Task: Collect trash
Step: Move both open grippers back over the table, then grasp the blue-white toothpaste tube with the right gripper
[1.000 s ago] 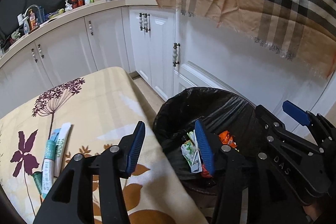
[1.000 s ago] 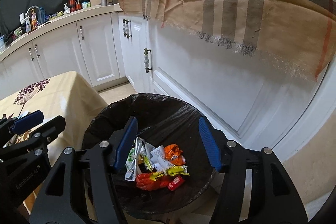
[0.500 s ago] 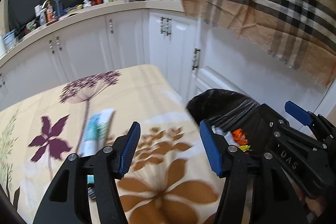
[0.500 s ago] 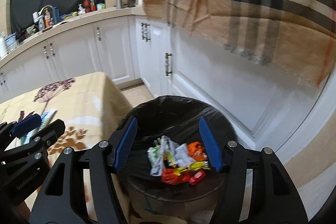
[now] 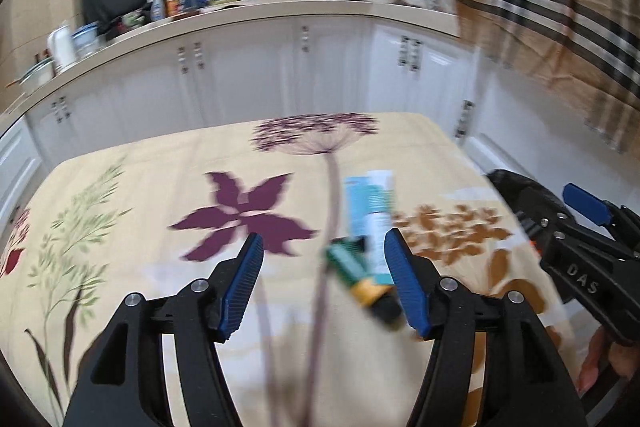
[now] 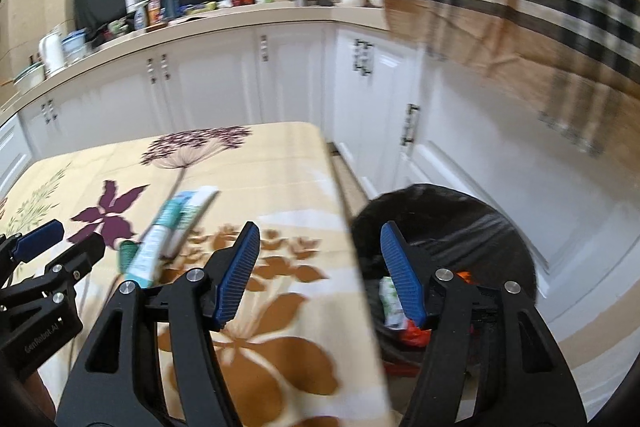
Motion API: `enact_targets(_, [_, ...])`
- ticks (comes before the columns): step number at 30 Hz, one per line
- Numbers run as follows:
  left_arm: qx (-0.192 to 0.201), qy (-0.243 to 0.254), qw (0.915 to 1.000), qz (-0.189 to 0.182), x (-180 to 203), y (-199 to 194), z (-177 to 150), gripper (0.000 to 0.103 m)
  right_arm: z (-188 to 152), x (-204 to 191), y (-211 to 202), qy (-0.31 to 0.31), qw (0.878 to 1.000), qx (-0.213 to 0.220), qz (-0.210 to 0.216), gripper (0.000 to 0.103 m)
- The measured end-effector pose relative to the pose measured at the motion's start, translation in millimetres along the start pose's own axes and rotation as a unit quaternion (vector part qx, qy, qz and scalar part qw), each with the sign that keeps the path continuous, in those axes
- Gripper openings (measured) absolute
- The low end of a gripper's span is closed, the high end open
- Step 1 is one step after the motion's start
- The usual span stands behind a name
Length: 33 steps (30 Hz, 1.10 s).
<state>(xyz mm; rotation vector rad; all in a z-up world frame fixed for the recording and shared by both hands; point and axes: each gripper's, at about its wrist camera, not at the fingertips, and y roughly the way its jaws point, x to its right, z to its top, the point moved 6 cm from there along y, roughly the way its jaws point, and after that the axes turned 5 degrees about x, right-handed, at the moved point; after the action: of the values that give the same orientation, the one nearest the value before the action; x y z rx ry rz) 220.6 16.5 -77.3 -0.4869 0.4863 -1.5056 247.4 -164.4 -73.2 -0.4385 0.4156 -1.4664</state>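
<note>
The left gripper (image 5: 323,281) hangs over the floral table (image 5: 160,195), its jaws apart and just widened, gripping nothing. Two tubes (image 5: 370,223) lie on the cloth at about one o'clock from it, beside its right jaw, blurred. The right gripper (image 6: 318,271) straddles the table's edge, jaws open and empty, also just widened a little. The black-lined bin (image 6: 460,223) with wrappers stands on the floor at three o'clock of the table.

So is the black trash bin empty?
No. The black-lined trash bin holds crumpled wrappers, white-green and orange, seen beside the flowered tablecloth.
</note>
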Motion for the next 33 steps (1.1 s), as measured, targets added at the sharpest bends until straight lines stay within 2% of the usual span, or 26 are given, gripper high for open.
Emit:
enact_targets(5, [-0.006, -0.026, 0.9992, 0.029, -40, -1, -7, 0.062, 3, -31, 4, -0.015, 1.000, -0.004, 0.024, 0.062])
enact_targets(15, [-0.016, -0.056, 0.9962, 0.065, -93, -2, -22, 0.062, -4, -89, 21, -0.050, 0.997, -0.030, 0.059, 0.062])
enact_targets(22, [-0.024, -0.075, 0.9938, 0.079, -117, 0, -28, 0.062, -11, -106, 33, -0.065, 0.995, -0.052, 0.062, 0.061])
enact_targets(25, [-0.026, -0.080, 0.9932, 0.080, -123, 0, -30, 0.062, -15, -110, 38, -0.070, 0.993, -0.065, 0.063, 0.055])
enact_targets(27, [-0.028, -0.082, 0.9931, 0.079, -125, 1, -31, 0.062, -19, -113, 41, -0.074, 0.992, -0.075, 0.067, 0.040])
enact_targets(30, [-0.030, -0.083, 0.9932, 0.076, -125, 2, -32, 0.062, -23, -117, 43, -0.077, 0.990, -0.087, 0.075, 0.025])
enact_targets(31, [-0.030, -0.083, 0.9933, 0.075, -124, 2, -32, 0.062, -24, -118, 43, -0.078, 0.990, -0.089, 0.077, 0.021])
enact_targets(33, [-0.029, -0.083, 0.9934, 0.073, -123, 2, -31, 0.062, -25, -119, 42, -0.080, 0.990, -0.090, 0.080, 0.020])
